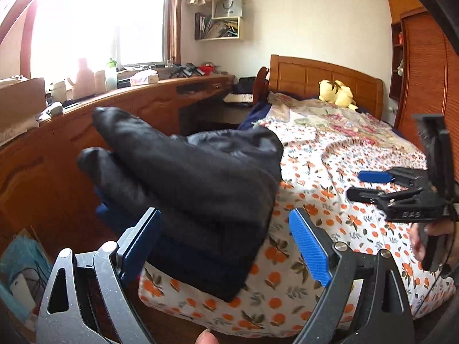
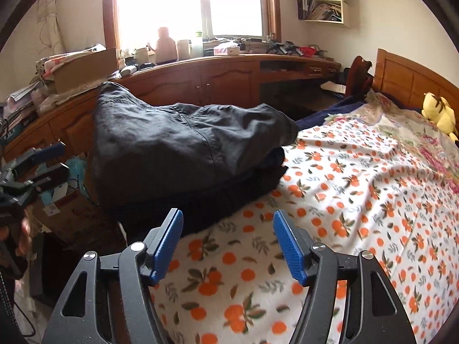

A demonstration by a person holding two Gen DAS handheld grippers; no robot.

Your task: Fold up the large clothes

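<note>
Black garment (image 2: 183,146) — folded, perhaps stacked

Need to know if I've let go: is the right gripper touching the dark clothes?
Apart. In the right wrist view the right gripper stands open over bare orange-print blanket, short of the dark clothes.

Your folded garment (image 2: 183,149) lies on the bed (image 2: 344,189) at its near left corner, beside the desk (image 2: 223,77). The plush toy (image 2: 439,114) sits far right by the headboard (image 2: 413,77). Shelves (image 2: 327,0) hang above the desk's right end.
</note>
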